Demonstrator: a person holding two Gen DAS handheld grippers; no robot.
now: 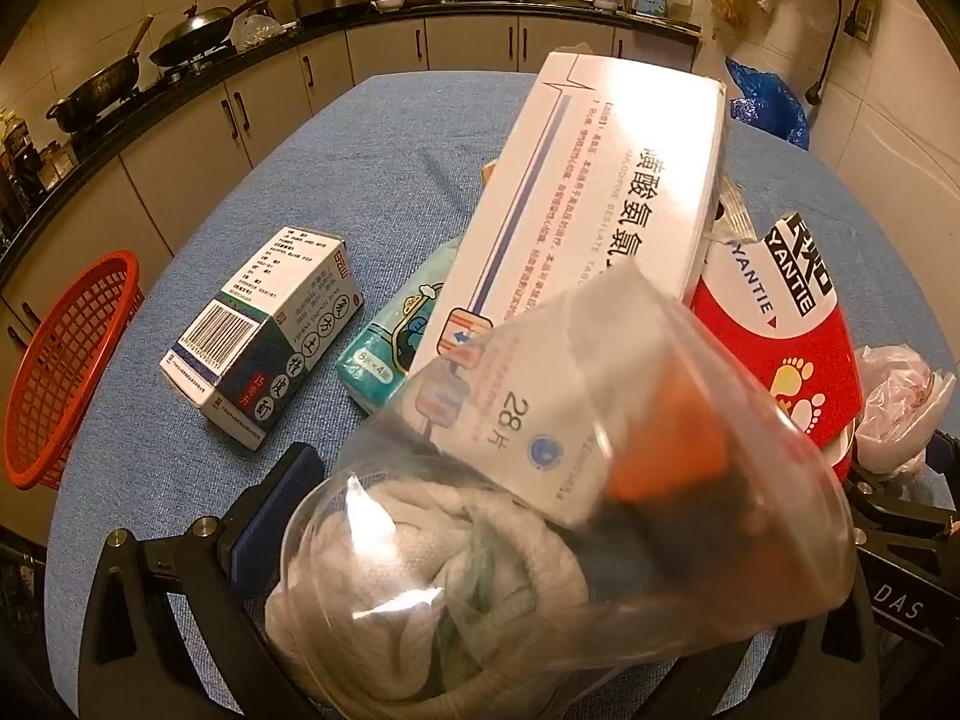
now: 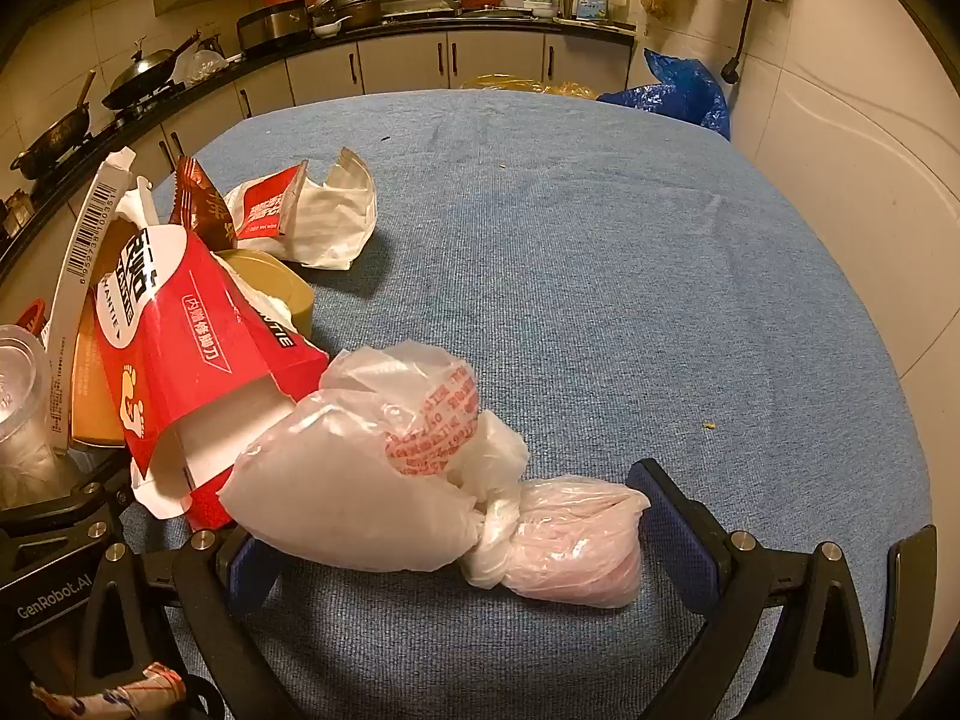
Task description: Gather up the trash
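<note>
Covering nearly the whole scene, the blue-clothed worktop (image 2: 600, 240) carries a heap of trash, and every place below is given from the red foot-print box (image 2: 180, 348) at the heart of that heap. A red mesh basket (image 1: 66, 372) sits far to that box's left, at the worktop's edge, and looks empty from here. Leaning against the box on its left side is a long white medicine box (image 1: 600, 192). A clear plastic cup (image 1: 540, 540) stuffed with white tissue lies in front of the box, between the spread jaws of the left gripper (image 1: 540, 546); whether the pads touch it I cannot tell. A knotted white plastic bag (image 2: 390, 468) lies touching the box's near right corner, between the wide-open jaws of the right gripper (image 2: 468, 546), which do not press on it. Further left rest a small dark carton (image 1: 264, 336) and a teal tissue pack (image 1: 396, 342). Judging by this, collecting has barely begun: everything is still on the cloth.
</note>
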